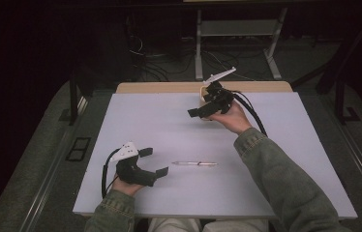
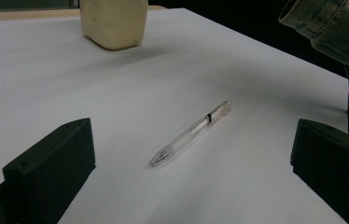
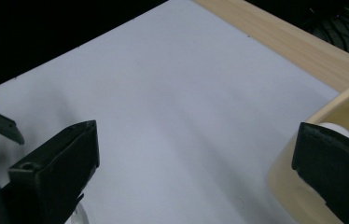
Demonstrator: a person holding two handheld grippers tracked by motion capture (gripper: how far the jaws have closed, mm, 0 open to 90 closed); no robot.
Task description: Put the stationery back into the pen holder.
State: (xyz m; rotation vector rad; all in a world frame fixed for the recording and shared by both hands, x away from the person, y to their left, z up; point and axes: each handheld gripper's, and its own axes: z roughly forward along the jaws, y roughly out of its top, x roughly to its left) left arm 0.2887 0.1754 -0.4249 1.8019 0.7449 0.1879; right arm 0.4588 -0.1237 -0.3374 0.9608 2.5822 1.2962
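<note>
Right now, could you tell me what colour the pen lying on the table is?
The pen is clear with a silver tip and a thin black band, best seen in the left gripper view.

**No legible text**

I can't read any text, label, brand or number here. The pen [image 2: 192, 132] barrel is clear with one dark band and no print I can make out. The cream container [image 2: 113, 22] shows a plain face.

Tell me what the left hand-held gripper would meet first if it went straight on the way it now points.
Probably the clear pen, which lies on the white table right ahead, between the open jaws of the left hand-held gripper. The cream container stands farther back, off to the left.
</note>
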